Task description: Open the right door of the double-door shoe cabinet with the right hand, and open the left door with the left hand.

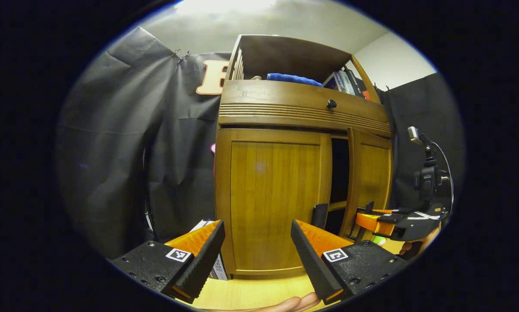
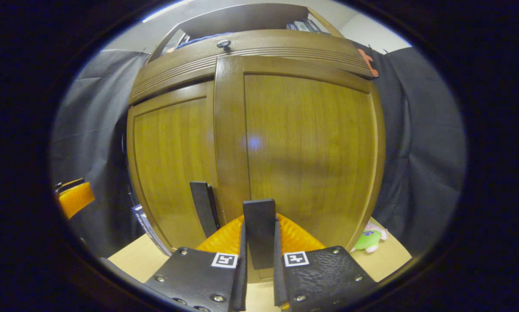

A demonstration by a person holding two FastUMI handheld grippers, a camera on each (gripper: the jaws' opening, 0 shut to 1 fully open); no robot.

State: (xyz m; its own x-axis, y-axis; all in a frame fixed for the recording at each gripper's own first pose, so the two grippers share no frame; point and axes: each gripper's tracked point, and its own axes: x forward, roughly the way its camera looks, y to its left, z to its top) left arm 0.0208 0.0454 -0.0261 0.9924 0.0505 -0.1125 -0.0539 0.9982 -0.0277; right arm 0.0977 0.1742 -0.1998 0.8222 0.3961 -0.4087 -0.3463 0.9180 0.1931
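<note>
The wooden shoe cabinet (image 1: 302, 112) stands in front of me. In the left gripper view its left door (image 1: 272, 203) is closed, with a black handle (image 1: 319, 215) at its inner edge. The right door (image 1: 370, 173) is swung out a little, leaving a dark gap beside it. My left gripper (image 1: 257, 225) is open in front of the left door, touching nothing. In the right gripper view my right gripper (image 2: 259, 234) is shut on the right door's black handle (image 2: 259, 216). The left door's handle (image 2: 205, 208) is just to its left. The right gripper (image 1: 372, 216) also appears at the right door's edge.
A drawer with a black knob (image 1: 331, 103) runs above the doors. A blue cloth (image 1: 294, 79) and books (image 1: 346, 82) lie on the open shelf on top. A green plush toy (image 2: 370, 239) lies by the cabinet's right foot and a book (image 1: 218, 264) leans at its left foot.
</note>
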